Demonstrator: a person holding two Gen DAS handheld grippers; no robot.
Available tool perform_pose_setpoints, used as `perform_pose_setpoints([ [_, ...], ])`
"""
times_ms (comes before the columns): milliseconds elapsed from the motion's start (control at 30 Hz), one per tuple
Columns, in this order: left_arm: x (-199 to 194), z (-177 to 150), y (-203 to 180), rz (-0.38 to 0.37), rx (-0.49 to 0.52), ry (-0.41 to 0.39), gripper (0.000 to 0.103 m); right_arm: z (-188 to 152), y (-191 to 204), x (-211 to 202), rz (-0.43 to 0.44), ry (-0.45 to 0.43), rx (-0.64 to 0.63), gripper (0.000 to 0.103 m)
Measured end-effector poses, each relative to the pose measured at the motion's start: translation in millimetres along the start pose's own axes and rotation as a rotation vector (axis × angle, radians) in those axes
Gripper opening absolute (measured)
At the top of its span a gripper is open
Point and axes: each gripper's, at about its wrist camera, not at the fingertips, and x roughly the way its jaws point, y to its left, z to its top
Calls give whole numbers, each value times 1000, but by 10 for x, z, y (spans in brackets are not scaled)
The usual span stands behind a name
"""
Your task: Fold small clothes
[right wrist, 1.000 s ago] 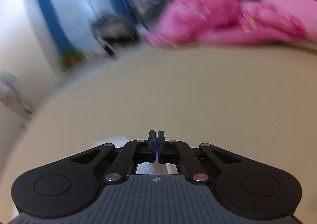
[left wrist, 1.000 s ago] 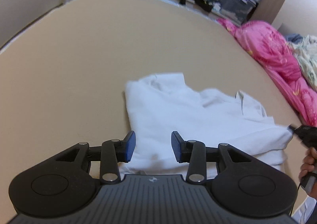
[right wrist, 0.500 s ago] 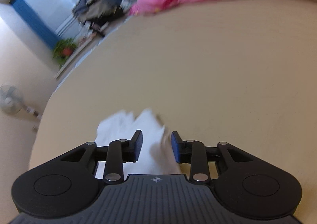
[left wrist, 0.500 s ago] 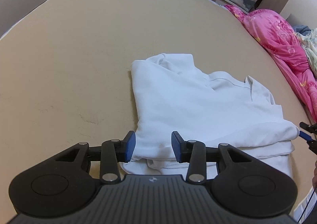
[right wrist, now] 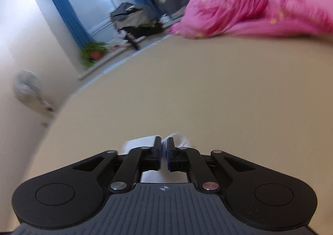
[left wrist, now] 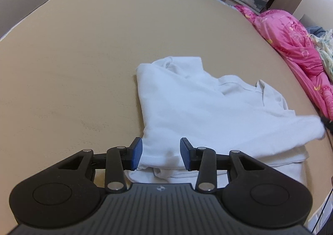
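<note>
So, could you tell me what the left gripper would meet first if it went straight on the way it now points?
Most likely the white garment: the left gripper angles down with the garment's near edge between its open jaws; depth is unclear.

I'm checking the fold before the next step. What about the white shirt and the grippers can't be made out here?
- Left wrist view: the white shirt's near hem sits behind the left gripper; its right corner is motion-blurred.
- Right wrist view: the right gripper, jaws closing with white cloth between them, covers most of the shirt.
- Left wrist view: the right gripper is nearly cut off by the edge.
</note>
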Motion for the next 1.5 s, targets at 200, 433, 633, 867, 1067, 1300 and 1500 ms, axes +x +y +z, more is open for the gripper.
perform_pose_setpoints([
  [200,89,-45,-59,51,42,37,46,-35,-42,53,-90,35,12,21],
  [433,67,-115,-39,40,58,-8,54,-348,-190,277,-144,233,22,34],
  [633,-170,-241,-68,88,83,-41,63,-401,-292,-55,-234,230,-32,46],
  [867,-1032,-510,-206,147,123,-172,64,-467,-114,-1460,-123,10,-170,50],
  [1067,-1534,-1049,-151,156,123,-175,66,-801,-140,-2041,-88,14,-235,50],
  [1300,-1758,-1625,-77,137,126,-138,67,-1313,-293,-2348,-112,56,-315,50],
  [1500,-1711,-1986,81,68,-2,-23,66,-1496,-446,-2345,-139,148,-304,50],
])
